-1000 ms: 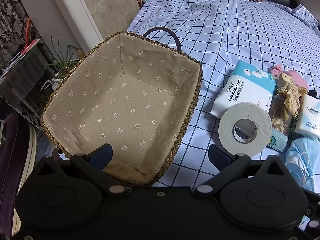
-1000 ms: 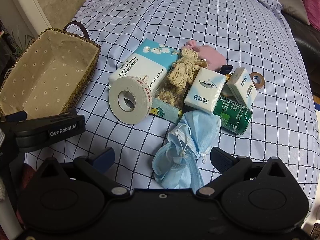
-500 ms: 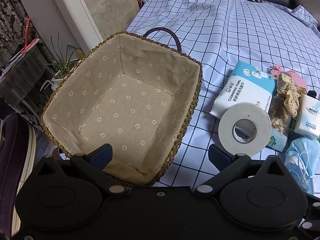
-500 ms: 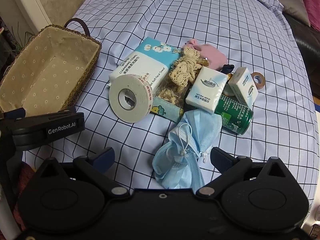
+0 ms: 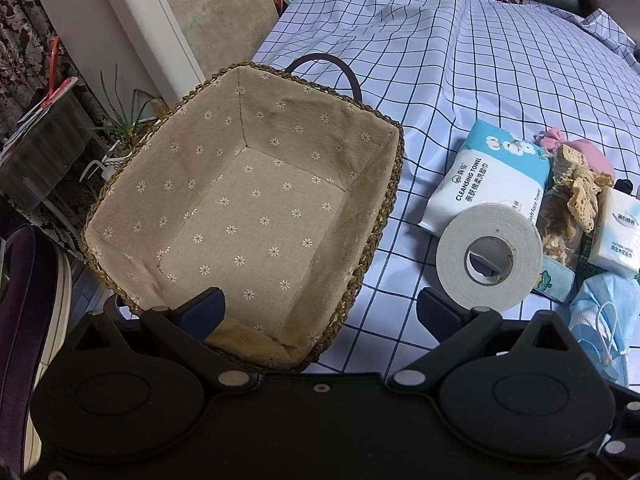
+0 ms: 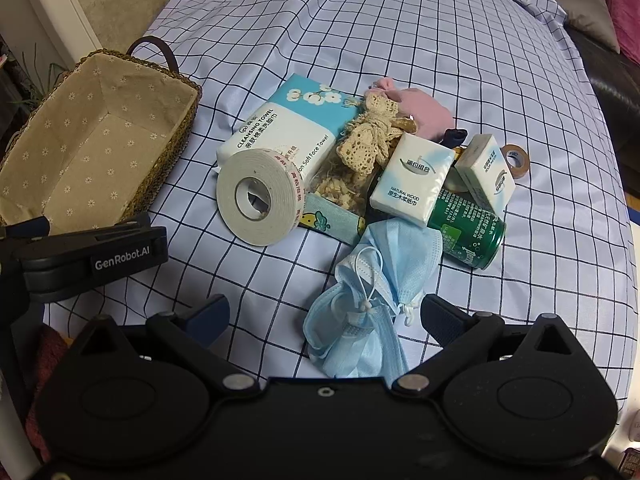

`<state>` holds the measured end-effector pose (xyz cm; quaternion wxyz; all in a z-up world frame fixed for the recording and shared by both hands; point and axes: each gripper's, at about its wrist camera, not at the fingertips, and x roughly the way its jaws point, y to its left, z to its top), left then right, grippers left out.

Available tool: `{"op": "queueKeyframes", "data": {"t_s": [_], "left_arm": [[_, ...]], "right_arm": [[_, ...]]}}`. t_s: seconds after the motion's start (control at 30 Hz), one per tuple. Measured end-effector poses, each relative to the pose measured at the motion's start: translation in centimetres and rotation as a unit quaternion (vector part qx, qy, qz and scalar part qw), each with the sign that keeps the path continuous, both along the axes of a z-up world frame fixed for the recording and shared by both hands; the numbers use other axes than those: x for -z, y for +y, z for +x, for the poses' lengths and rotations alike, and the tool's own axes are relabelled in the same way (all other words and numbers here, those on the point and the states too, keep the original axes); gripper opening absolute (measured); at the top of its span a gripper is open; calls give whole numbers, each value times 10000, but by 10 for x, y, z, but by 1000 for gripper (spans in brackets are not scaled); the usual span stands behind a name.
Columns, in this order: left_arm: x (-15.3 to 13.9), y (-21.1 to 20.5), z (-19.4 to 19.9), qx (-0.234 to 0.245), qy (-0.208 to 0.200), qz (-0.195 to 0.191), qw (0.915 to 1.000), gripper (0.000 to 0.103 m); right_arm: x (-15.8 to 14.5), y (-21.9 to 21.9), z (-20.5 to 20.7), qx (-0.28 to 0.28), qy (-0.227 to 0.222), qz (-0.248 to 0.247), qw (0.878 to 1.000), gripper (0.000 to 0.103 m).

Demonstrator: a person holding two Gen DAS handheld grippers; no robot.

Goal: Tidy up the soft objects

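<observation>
A woven basket [image 5: 390,200] with a floral cloth lining sits empty at the table's left; it also shows in the right wrist view [image 6: 182,120]. My left gripper [image 5: 320,308] is open and empty over the basket's near rim. My right gripper [image 6: 324,316] is open and empty, with blue face masks [image 6: 372,280] lying between its fingertips. Beyond them lies a pile: a cleansing towel pack [image 6: 288,124], two tissue packs [image 6: 412,180] [image 6: 486,172], a lace doily [image 6: 370,138], a pink cloth [image 6: 424,110] and a small printed cloth [image 6: 332,220].
A big white tape roll [image 6: 260,196] leans on the towel pack. A green can [image 6: 468,232] lies on its side and a small brown tape roll [image 6: 516,156] sits behind it. The left gripper's body [image 6: 92,256] is at the left. The checked tablecloth [image 6: 400,20] stretches beyond.
The right gripper has eased slightly forward towards the blue masks. The left gripper has hardly moved. Nothing was grasped.
</observation>
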<state>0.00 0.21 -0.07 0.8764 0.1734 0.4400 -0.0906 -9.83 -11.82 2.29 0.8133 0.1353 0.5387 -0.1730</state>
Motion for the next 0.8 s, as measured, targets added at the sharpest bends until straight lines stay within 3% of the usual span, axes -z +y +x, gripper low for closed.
{"op": "queueKeyframes", "data": {"t_s": [0.6, 0.8], "left_arm": [[1, -4, -2, 68, 49, -98, 9999, 98], [-1, -7, -7, 219, 94, -265, 9994, 91]], "right_arm": [[0, -2, 0, 29, -16, -118, 9999, 102], [-2, -10, -5, 147, -94, -237, 9996, 102]]}}
